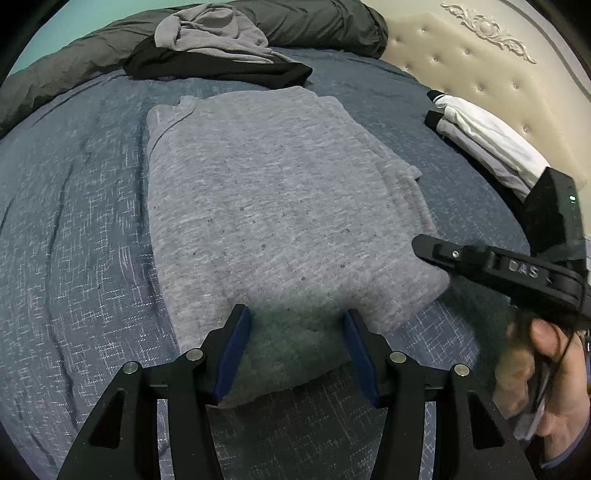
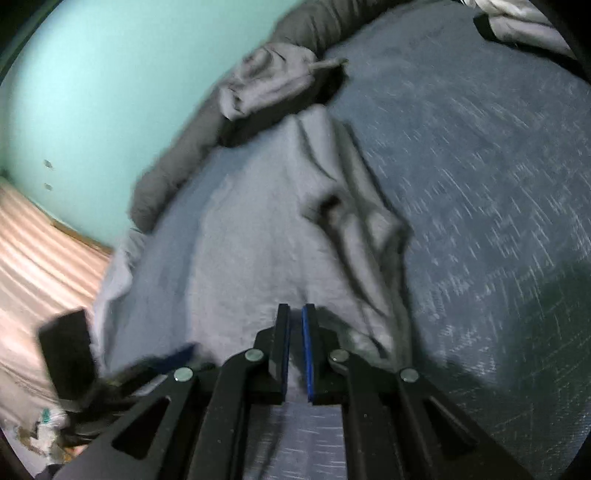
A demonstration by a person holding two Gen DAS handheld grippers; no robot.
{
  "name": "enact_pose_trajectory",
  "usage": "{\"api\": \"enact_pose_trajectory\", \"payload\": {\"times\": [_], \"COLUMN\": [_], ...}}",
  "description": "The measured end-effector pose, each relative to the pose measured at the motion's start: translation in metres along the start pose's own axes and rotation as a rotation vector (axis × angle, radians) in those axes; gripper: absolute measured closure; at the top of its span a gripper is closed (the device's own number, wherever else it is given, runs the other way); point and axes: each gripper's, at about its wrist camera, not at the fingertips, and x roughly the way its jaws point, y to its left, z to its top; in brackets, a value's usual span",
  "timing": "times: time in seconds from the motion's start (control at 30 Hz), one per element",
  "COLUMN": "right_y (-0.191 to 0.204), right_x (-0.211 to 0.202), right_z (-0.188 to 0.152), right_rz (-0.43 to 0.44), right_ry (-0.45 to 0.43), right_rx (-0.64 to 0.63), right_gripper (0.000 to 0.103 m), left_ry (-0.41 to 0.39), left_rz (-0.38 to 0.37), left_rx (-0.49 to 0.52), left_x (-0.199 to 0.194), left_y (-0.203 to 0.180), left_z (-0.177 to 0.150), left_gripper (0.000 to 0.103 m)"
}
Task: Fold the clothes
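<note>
A folded heather-grey garment lies flat in the middle of the blue bedspread. My left gripper stands open, its blue pads straddling the garment's near edge without pinching it. At the right, a hand holds my right gripper, its tip lying on the garment's right near edge. In the blurred right wrist view the same garment shows creased layers along its right side. There my right gripper is closed to a thin slit with grey cloth in it.
A heap of grey clothes on black clothes lies at the back against a rolled dark duvet. A stack of folded white and black clothes sits by the padded headboard. A teal wall borders the bed.
</note>
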Motion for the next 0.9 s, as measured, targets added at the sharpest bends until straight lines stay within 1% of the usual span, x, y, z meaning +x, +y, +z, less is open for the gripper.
{"api": "enact_pose_trajectory", "payload": {"times": [0.07,0.1,0.17,0.23,0.27,0.3,0.33,0.43,0.53,0.63,0.67,0.7,0.73,0.8,0.87,0.9], "right_y": [-0.007,-0.011,-0.017,-0.016,-0.013,-0.01,-0.007,0.004,0.028,0.035,0.034,0.033,0.03,0.024,0.019,0.014], "right_x": [-0.001,-0.005,-0.01,-0.014,-0.016,-0.022,-0.027,-0.03,-0.018,-0.008,-0.004,0.0,0.004,0.011,0.022,0.023], "right_z": [0.001,0.003,0.005,0.006,0.007,0.009,0.01,0.019,0.033,0.047,0.051,0.054,0.054,0.054,0.056,0.057], "right_rz": [-0.05,-0.069,-0.082,-0.073,-0.082,-0.074,-0.065,0.026,0.062,0.06,0.053,0.045,0.023,-0.024,-0.1,-0.113], "right_ry": [-0.01,-0.024,-0.044,-0.06,-0.069,-0.095,-0.122,-0.147,-0.108,-0.097,-0.082,-0.065,-0.05,-0.019,0.027,0.03], "right_rx": [0.022,0.034,0.057,0.069,0.059,0.054,0.05,0.037,-0.045,-0.051,-0.044,-0.037,-0.037,-0.039,-0.041,-0.03], "right_gripper": [0.098,0.101,0.101,0.101,0.101,0.099,0.094,0.094,0.094,0.094,0.092,0.087,0.084,0.084,0.084,0.09], "left_ry": [0.0,0.0,-0.001,-0.003,-0.005,-0.006,-0.006,-0.003,0.002,0.005,0.004,0.005,0.005,0.007,0.009,0.01], "left_rz": [-0.001,-0.003,-0.004,-0.002,0.0,-0.001,-0.003,-0.01,-0.015,-0.021,-0.023,-0.027,-0.031,-0.038,-0.044,-0.046], "left_rx": [0.006,0.01,0.02,0.024,0.024,0.023,0.024,0.026,0.029,0.029,0.028,0.025,0.022,0.018,0.017,0.016], "left_x": [-0.001,-0.001,-0.002,-0.002,-0.002,-0.002,-0.003,-0.003,-0.005,-0.003,-0.003,-0.003,-0.003,-0.003,-0.002,-0.001], "left_y": [0.0,0.0,0.001,0.002,0.002,0.003,0.003,0.005,0.007,0.006,0.005,0.006,0.007,0.008,0.008,0.008], "left_z": [-0.001,-0.001,-0.001,-0.002,-0.003,-0.004,-0.004,-0.004,-0.004,-0.002,-0.002,-0.001,-0.001,-0.001,0.0,0.0], "left_gripper": [0.047,0.047,0.047,0.047,0.047,0.047,0.047,0.047,0.047,0.047,0.047,0.047,0.047,0.047,0.047,0.047]}}
